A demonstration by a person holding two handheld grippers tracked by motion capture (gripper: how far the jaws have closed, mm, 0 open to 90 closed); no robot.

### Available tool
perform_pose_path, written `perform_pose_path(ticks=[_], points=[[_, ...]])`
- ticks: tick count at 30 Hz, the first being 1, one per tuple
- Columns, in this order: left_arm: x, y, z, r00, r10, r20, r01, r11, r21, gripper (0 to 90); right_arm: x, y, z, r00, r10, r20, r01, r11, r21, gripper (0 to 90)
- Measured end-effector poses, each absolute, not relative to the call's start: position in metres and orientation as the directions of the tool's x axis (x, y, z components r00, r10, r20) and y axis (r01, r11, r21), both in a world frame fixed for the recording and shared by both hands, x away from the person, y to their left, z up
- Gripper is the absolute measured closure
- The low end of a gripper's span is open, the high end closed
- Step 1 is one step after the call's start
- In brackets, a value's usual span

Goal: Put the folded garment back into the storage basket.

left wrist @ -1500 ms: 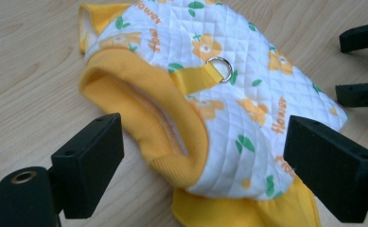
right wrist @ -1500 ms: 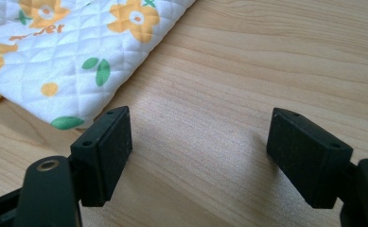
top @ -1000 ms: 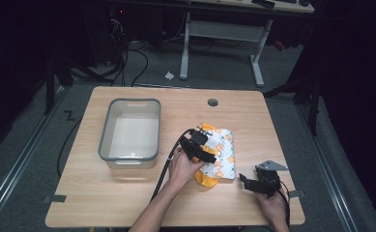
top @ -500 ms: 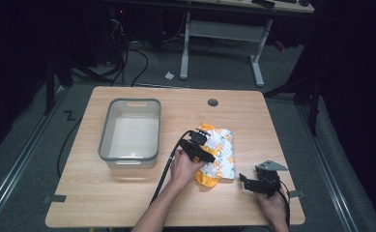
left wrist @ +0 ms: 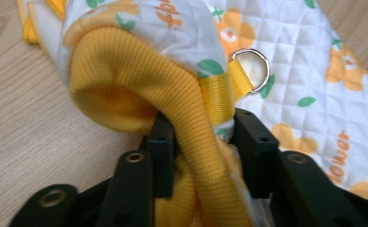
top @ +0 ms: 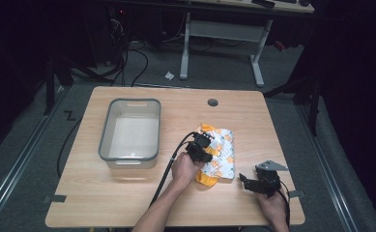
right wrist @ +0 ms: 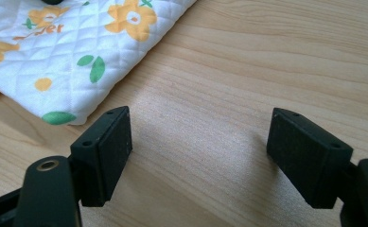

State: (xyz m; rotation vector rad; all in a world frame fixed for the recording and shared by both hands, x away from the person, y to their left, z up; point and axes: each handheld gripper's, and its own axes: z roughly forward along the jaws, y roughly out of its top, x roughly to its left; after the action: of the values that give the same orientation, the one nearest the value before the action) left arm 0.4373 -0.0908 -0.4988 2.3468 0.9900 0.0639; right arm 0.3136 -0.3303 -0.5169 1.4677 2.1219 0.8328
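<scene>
Little has shifted: left tongs (left wrist: pixel 203 142) still pinch the quilted mitt's yellow cuff (left wrist: pixel 139 80); right tongs (right wrist: pixel 198 156) spread above the counter (right wrist: pixel 248 71).

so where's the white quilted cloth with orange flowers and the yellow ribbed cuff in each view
High view: the white quilted cloth with orange flowers and a yellow ribbed cuff lies right of centre on the table, beside the left hand-held gripper.
Left gripper view: it covers the upper frame, its cuff pinched between the jaws.
Right gripper view: its corner sits top left.
Shared landmark: the light wooden table.
</scene>
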Motion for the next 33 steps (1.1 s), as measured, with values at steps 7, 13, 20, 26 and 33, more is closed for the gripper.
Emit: perform_pose_path(ticks=[7,13,20,26,33], points=[[0.432,-0.087,-0.492,0.733,0.659,-0.167,0.617,-0.542,0.570,71.7,0.314,-0.330,-0.517,-0.350,0.937,-0.009,0.680,0.262,0.685,23.3],[0.427,-0.081,-0.478,0.745,0.640,-0.191,0.601,-0.517,0.609,72.3,0.314,-0.330,-0.517,-0.350,0.937,-0.009,0.680,0.261,0.685,23.3],[0.418,-0.069,-0.458,0.763,0.610,-0.214,0.574,-0.489,0.657,72.8,0.313,-0.330,-0.517,-0.352,0.936,-0.008,0.680,0.262,0.685,23.3],[0.412,-0.056,-0.442,0.774,0.596,-0.212,0.550,-0.468,0.692,72.9,0.313,-0.330,-0.517,-0.352,0.936,-0.008,0.680,0.262,0.685,23.3],[0.410,-0.040,-0.430,0.770,0.595,-0.230,0.548,-0.433,0.716,72.9,0.313,-0.330,-0.517,-0.351,0.936,-0.009,0.680,0.262,0.685,23.2]])
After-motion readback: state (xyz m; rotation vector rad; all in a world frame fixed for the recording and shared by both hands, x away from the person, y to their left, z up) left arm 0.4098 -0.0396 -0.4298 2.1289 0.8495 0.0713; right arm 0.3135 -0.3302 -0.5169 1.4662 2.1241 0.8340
